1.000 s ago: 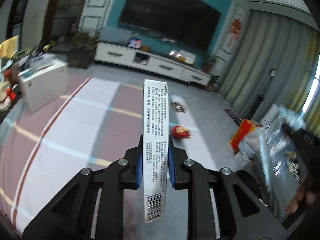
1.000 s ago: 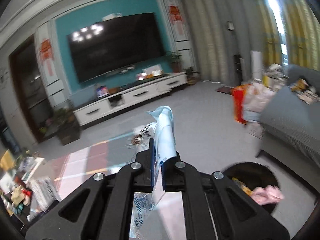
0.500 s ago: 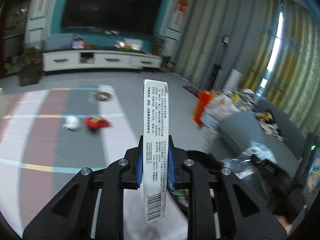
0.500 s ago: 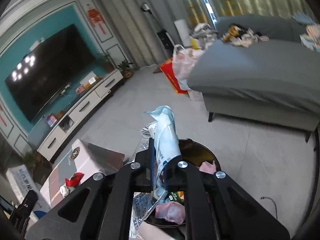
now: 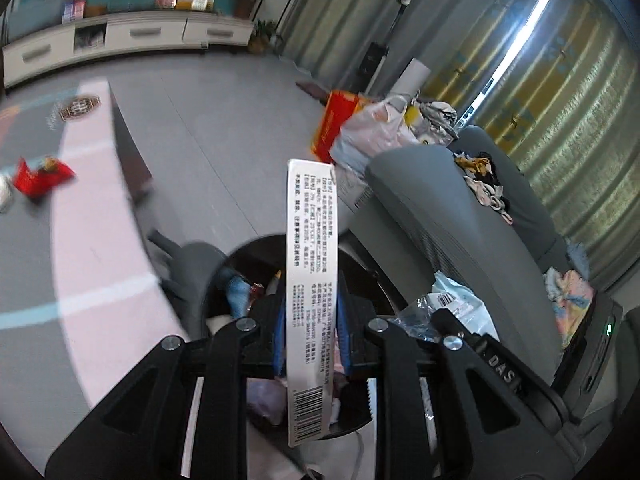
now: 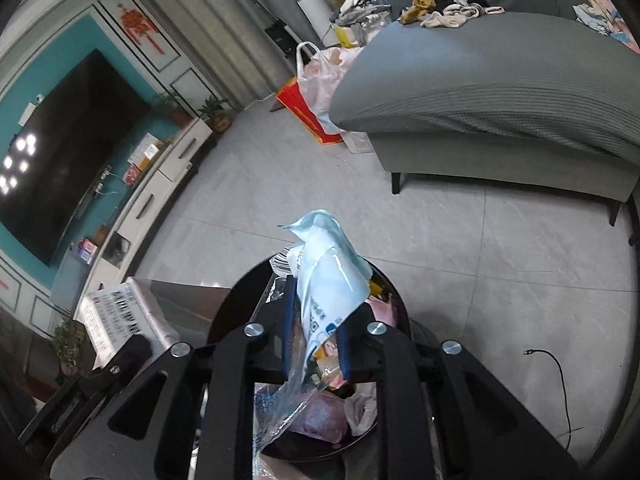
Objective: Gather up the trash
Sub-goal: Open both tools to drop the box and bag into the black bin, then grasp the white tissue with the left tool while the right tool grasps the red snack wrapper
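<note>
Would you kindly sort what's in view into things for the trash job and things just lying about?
Job: white box in left tool; plastic bag in opening right tool; bin; red wrapper.

Lying about: sofa, clothes, TV, cable.

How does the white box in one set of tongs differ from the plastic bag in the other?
The box is flat, stiff and straight, printed with text and a barcode; the bag is soft, crumpled and partly see-through. The left tongs pinch the box tight, while the right tongs are opening around the bag. Both are poised above the black bin.
</note>
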The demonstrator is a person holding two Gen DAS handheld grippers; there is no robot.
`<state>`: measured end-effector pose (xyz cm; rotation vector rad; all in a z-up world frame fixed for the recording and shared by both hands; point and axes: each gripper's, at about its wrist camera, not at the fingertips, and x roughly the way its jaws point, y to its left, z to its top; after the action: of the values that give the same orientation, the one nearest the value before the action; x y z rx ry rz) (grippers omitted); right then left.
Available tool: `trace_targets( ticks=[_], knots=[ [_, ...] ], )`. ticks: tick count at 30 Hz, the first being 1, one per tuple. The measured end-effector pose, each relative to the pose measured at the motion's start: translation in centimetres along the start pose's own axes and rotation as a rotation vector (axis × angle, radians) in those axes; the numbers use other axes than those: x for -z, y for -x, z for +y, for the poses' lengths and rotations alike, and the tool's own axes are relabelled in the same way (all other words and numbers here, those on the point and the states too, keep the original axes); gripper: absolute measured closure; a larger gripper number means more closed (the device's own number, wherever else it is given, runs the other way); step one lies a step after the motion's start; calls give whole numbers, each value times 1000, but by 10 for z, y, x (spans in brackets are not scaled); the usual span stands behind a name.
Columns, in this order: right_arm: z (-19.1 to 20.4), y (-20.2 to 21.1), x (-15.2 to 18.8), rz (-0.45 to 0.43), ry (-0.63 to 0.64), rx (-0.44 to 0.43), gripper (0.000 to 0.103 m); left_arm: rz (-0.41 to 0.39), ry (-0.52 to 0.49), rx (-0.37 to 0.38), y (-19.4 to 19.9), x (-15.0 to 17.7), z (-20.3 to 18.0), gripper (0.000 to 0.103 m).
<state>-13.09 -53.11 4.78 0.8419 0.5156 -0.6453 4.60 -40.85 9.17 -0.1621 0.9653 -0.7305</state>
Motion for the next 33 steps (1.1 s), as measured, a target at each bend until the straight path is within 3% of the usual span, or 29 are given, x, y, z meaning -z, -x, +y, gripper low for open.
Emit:
trace_targets(
  ticks=[2, 5, 8, 12, 15, 17, 21, 25, 30, 33],
  knots=[
    [-2, -5, 0, 14, 1, -1, 81, 38, 18, 10, -15, 1, 4, 81],
    [-4, -13, -2, 42, -2, -1, 65, 68, 26, 16, -29, 4, 8, 77],
    [-1, -15, 0, 60, 10, 7, 40, 66, 8, 25, -30, 5, 9, 54],
    [7, -9, 0, 45, 42, 16, 31, 30, 19, 6, -17, -1, 20, 24],
    [12, -4, 0, 32, 54, 13, 26, -28, 69, -72, 5, -15, 45, 13],
    [18, -2, 0, 30, 62, 18, 26, -72, 97, -148, 21, -27, 66, 11],
    [59, 1, -1, 33, 147, -49, 26, -179, 176, -424, 69, -52, 142, 11],
    [135, -5, -3, 73, 273, -243, 26, -234, 274, -544, 105, -64, 219, 12],
    [245, -51, 14, 227, 379, -412, 26, -195, 395, -537, 106, -64, 290, 28],
    [300, -96, 46, 398, 389, -502, 31, -144, 492, -433, 86, -59, 323, 31]
  ],
)
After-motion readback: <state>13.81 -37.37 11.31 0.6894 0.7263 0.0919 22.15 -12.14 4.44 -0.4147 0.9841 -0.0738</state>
